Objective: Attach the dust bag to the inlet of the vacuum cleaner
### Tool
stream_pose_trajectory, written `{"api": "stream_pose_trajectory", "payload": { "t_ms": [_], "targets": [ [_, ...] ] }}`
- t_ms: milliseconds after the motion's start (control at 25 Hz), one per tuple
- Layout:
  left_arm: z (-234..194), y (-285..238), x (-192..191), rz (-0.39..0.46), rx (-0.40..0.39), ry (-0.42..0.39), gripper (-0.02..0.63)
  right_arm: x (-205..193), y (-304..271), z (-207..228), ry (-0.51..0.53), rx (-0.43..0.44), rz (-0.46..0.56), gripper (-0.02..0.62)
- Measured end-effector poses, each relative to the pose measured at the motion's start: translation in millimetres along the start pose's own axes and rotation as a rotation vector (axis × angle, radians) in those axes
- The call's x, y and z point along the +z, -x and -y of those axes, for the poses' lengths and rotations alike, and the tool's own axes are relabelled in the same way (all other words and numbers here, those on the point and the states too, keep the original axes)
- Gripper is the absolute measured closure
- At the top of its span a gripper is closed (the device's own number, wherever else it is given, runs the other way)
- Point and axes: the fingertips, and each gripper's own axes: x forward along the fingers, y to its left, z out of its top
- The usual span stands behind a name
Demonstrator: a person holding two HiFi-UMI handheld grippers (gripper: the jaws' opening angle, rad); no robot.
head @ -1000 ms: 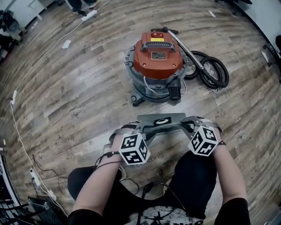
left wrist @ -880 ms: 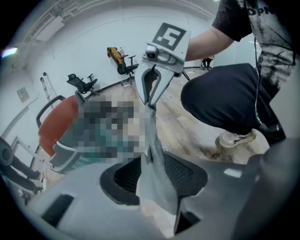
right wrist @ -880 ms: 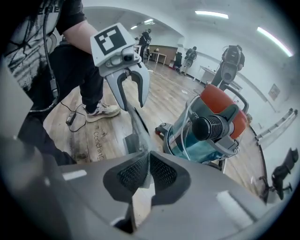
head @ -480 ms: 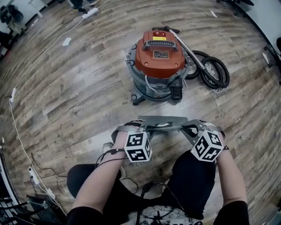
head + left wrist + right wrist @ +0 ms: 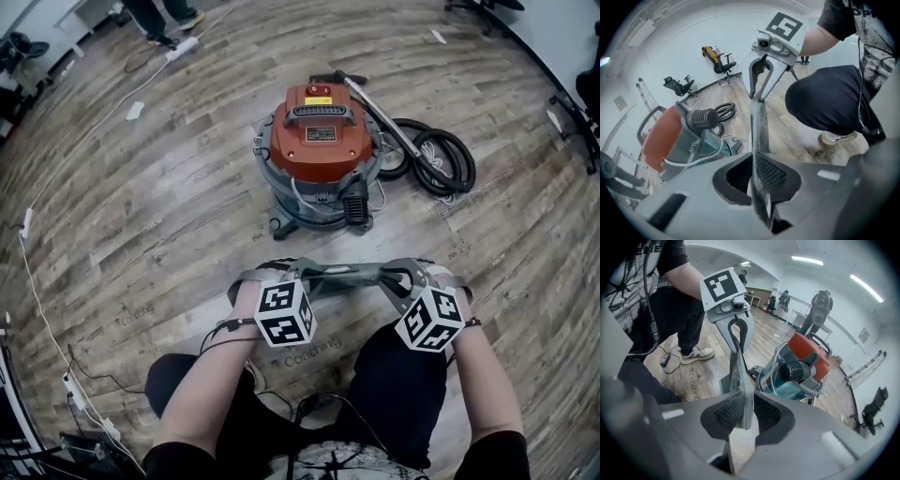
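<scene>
Black printed T-shirt [image 5: 342, 465], black trousers [image 5: 405, 380], pale sneakers [image 5: 696, 353]

Bare floor [image 5: 169, 216] is lying open in front of the vacuum cleaner [image 5: 317, 150]; the coiled hose [image 5: 442, 161] is crowding its right side.

The dust bag [image 5: 349, 276] shows only edge-on, its opening hidden. The label [image 5: 320, 134] on the vacuum cleaner [image 5: 315, 157] is too small to read.
</scene>
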Motion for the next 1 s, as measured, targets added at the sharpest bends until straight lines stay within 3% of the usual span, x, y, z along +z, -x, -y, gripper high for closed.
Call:
{"api": "stream_pose_trajectory", "payload": {
  "t_ms": [160,360,760,880,1000],
  "targets": [
    [-6.5,11.9,14.9,-0.036,0.015,-0.043,0.581,11.9,20.7,8.5,0.037,0.0,0.014,0.41],
    [-19.2,24.8,44.1,-0.066,0.05,-0.087,0.583,30.3,21.2,6.9,0.114,-0.008,0.007,0.403],
    [-14.2,39.3,66.0,-0.086,0.087,-0.116,0.581,24.8,18.1,6.9,0.186,-0.024,-0.035,0.497],
    [-14.3,40.4,68.0,-0.085,0.09,-0.11,0.581,25.5,21.3,9.3,0.214,-0.033,-0.029,0.551],
    [-24.0,42.3,68.1,-0.077,0.112,-0.095,0.581,29.8,21.5,19.7,0.209,-0.056,-0.026,0.558]
  ]
}}
